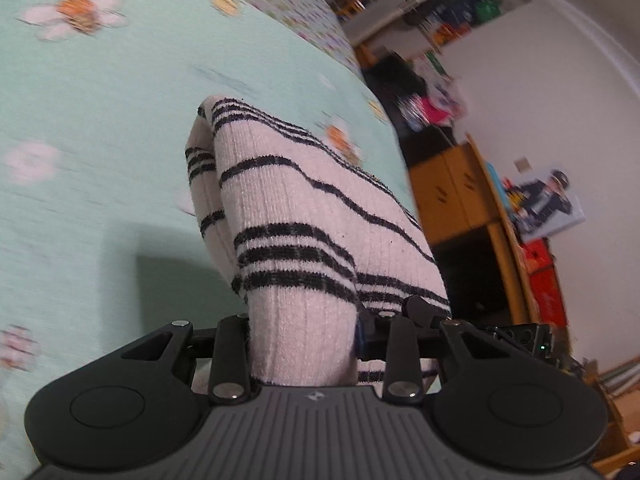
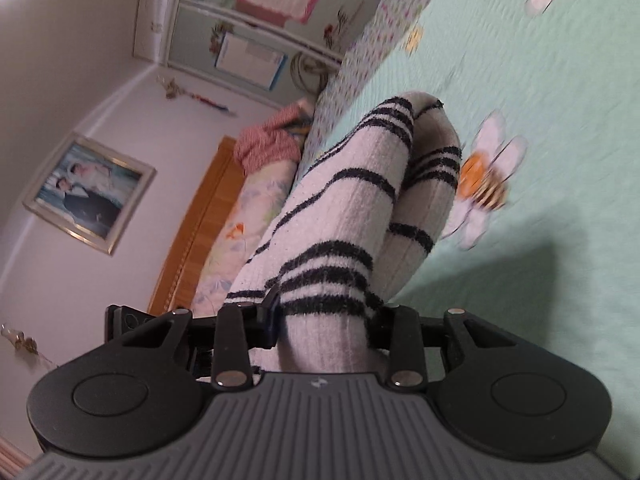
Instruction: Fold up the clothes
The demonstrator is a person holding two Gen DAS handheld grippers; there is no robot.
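A white ribbed knit garment with black stripes [image 1: 296,216] hangs doubled over, lifted above a mint green bedspread [image 1: 100,100] printed with white-and-orange flowers. My left gripper [image 1: 304,344] is shut on one bunched end of it; the fingertips are buried in the cloth. In the right wrist view the same striped garment [image 2: 352,208] runs away from my right gripper [image 2: 328,336], which is shut on it too. The two grippers hold it close side by side: the right one's black body [image 1: 524,336] shows at the left view's edge, the left one's body [image 2: 120,320] in the right view.
The bed's edge [image 1: 400,152] drops off near wooden cabinets [image 1: 448,184] and a cluttered shelf. On the other side are a wooden headboard [image 2: 200,216], pillows [image 2: 256,200], a framed photo [image 2: 88,192] on the wall and a wardrobe [image 2: 256,20].
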